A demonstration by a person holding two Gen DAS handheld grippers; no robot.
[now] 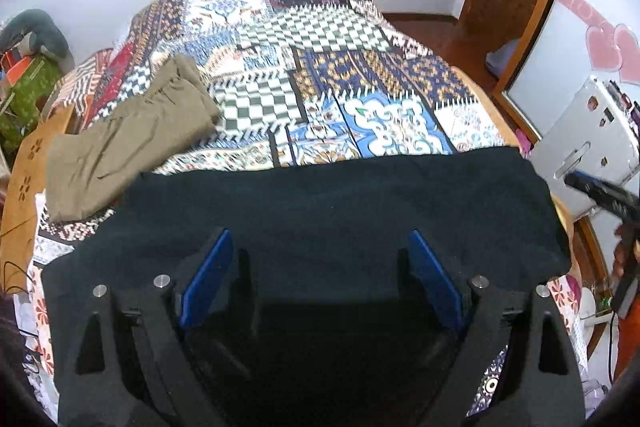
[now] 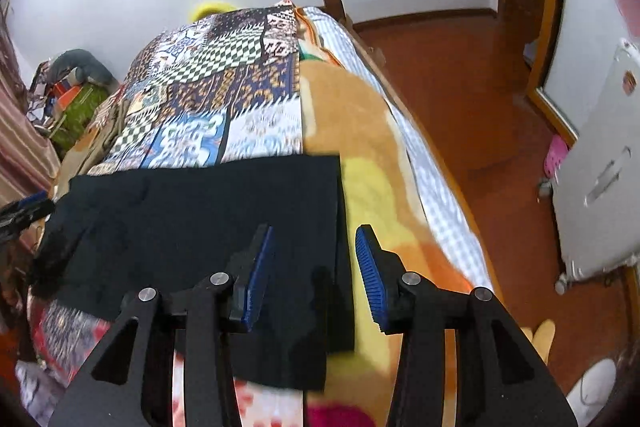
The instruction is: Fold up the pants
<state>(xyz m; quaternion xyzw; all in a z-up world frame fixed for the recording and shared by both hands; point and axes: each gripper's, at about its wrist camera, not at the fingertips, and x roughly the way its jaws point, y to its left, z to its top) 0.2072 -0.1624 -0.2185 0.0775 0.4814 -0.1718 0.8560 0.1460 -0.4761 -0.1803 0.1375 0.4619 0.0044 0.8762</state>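
Black pants (image 1: 340, 195) lie flat, folded, across the near end of the bed. My left gripper (image 1: 320, 233) hovers over them, its blue pads wide apart with only flat cloth below: open. In the right wrist view the same black pants (image 2: 200, 211) end in a straight right edge. My right gripper (image 2: 314, 229) stands above that edge, jaws apart, with nothing pinched between the pads: open. Part of the right gripper (image 1: 600, 193) shows at the left wrist view's right edge.
A second, olive pair of pants (image 1: 128, 139) lies folded at the bed's left side on the patchwork bedcover (image 1: 320, 67). An orange-yellow blanket (image 2: 368, 147) covers the bed's right flank. A white cabinet (image 2: 600, 187) stands on the wooden floor (image 2: 460, 87).
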